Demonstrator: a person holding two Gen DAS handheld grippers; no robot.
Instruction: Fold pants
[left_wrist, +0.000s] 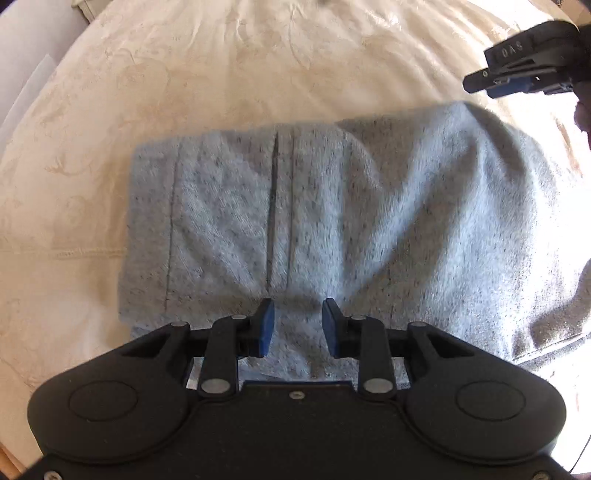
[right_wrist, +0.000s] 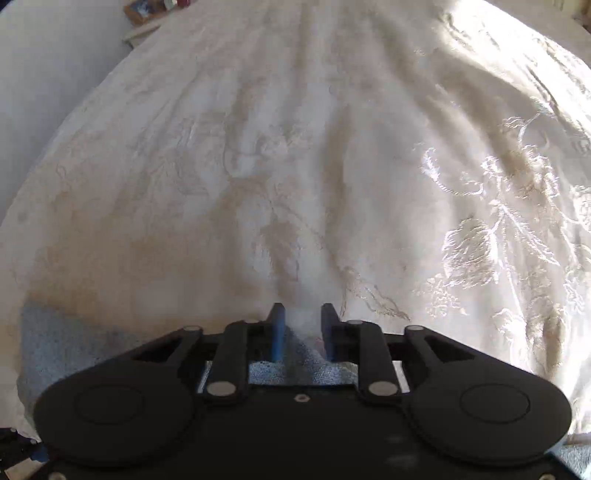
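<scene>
The grey knit pants (left_wrist: 314, 221) lie folded in a thick block on the cream bedspread (left_wrist: 221, 74). My left gripper (left_wrist: 298, 326) hovers over the near edge of the pants, jaws open with a gap and nothing between the blue pads. My right gripper (right_wrist: 303, 328) is open too, over the far edge of the pants (right_wrist: 55, 343), with a bit of grey cloth showing below its fingers. It also shows in the left wrist view (left_wrist: 524, 74) at the upper right, beyond the pants.
The embroidered cream bedspread (right_wrist: 332, 166) stretches away, sunlit on the right. A wall and a small shelf (right_wrist: 144, 14) lie at the far left. Dark objects (right_wrist: 14, 454) sit at the lower left corner.
</scene>
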